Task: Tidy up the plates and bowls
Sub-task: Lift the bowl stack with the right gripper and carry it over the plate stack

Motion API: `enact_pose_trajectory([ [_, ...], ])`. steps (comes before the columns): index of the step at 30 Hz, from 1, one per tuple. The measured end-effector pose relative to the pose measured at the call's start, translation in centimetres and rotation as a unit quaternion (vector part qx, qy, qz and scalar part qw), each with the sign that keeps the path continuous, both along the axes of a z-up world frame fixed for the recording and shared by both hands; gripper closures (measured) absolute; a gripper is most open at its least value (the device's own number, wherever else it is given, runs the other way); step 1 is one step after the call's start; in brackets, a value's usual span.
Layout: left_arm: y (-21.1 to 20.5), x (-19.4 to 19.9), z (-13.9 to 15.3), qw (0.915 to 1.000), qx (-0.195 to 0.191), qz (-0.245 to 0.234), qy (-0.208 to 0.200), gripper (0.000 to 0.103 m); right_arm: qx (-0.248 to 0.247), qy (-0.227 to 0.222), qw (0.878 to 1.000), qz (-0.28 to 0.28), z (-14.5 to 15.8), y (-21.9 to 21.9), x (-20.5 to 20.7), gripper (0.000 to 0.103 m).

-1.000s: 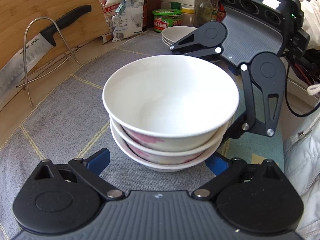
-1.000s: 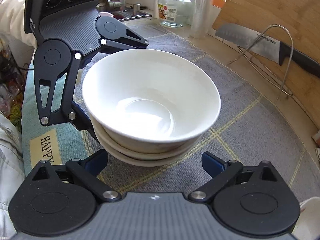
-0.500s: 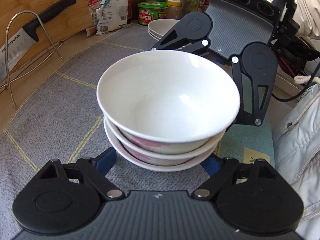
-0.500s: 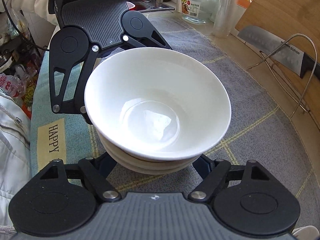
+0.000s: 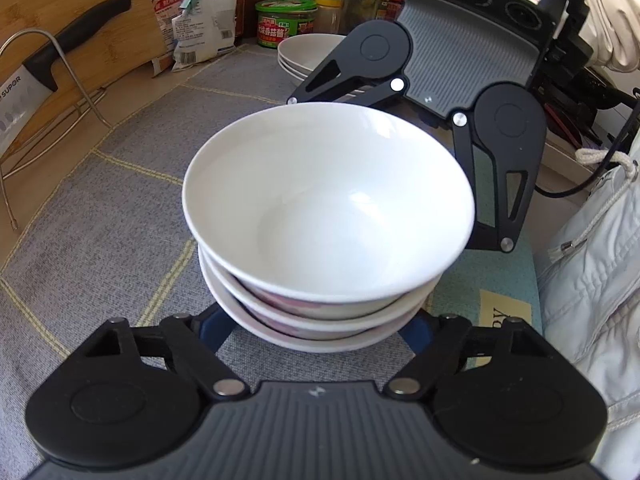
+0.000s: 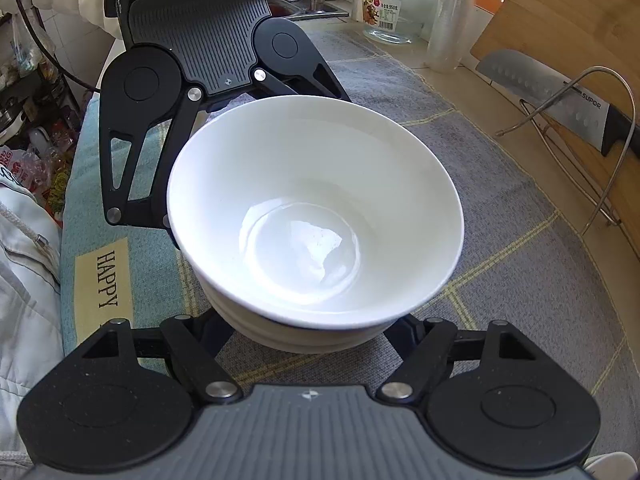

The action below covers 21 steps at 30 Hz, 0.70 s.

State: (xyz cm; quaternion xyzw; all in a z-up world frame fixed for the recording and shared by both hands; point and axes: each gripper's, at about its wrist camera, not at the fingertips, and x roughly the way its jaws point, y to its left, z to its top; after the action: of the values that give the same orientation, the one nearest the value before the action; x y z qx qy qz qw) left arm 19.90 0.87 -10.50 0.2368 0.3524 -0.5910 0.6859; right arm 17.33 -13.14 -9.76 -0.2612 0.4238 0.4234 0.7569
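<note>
A second ago both pairs of jaws stood wide of the stack of three white ceramic bowls point(image 5: 320, 240); now we see them drawn in under it, and both are closing. The left gripper point(image 5: 316, 334) has its blue fingertips tucked beneath the lowest bowl, as does the right gripper point(image 6: 310, 334) opposite; whether the pads press yet we cannot tell. Both tilt steeply down, facing each other across the stack. It sits on a grey woven mat with yellow lines point(image 5: 100, 216). A black-handled kitchen knife point(image 5: 60, 64) leans on a bamboo cutting board point(image 5: 72, 4), and stacked white plates point(image 5: 304, 56) lie behind.
</note>
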Motion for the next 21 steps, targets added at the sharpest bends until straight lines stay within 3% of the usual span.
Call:
enact_pose_trajectory([
  [12, -0.8, -1.1, 1.2, 0.9998, 0.002, 0.009, -0.018, 0.019, 0.001, -0.002, 1.000, 0.002, 1.3, -1.0, -0.9, 0.021],
  [21, -4.0, -2.0, 2.3, 0.9995, -0.007, 0.013, -0.027, 0.019, -0.008, -0.020, 1.000, 0.007, 3.5, -4.5, -2.0, 0.021],
])
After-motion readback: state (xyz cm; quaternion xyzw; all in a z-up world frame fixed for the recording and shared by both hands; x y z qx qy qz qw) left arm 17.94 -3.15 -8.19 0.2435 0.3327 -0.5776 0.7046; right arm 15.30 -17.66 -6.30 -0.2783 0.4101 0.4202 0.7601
